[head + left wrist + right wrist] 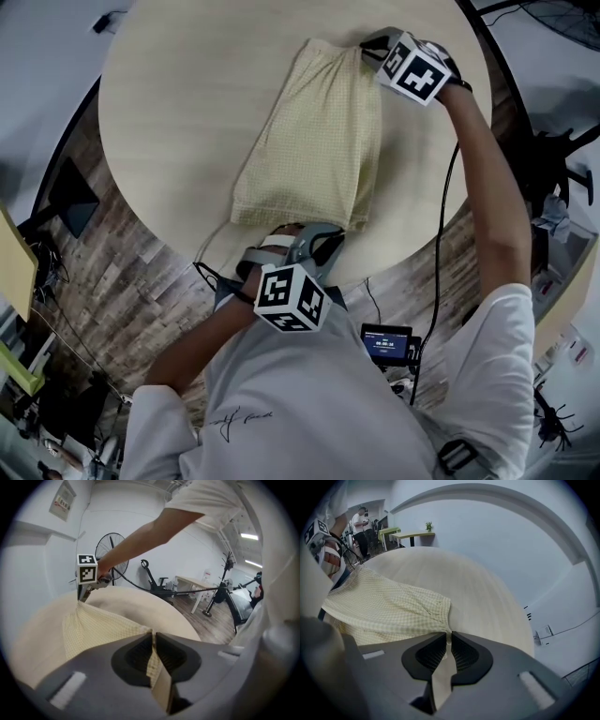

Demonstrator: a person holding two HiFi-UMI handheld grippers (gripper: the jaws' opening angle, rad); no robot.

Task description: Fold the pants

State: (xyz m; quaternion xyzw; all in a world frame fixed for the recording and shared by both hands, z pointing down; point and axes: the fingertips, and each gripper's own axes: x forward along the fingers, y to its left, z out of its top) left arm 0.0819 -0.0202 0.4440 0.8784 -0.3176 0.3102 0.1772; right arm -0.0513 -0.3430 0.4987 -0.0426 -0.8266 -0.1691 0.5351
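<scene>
Pale yellow checked pants lie lengthwise on the round wooden table, doubled over leg on leg. My left gripper is at the near table edge, shut on the near end of the pants; the fabric runs up between its jaws. My right gripper is at the far end, shut on the corner of the elastic waistband, with cloth pinched between its jaws. The cloth stretches between both grippers, slightly lifted at each end.
The table's curved edge runs just below the left gripper, with plank flooring beyond. A small screen device sits on the floor by the person's body. A standing fan and a desk stand in the room.
</scene>
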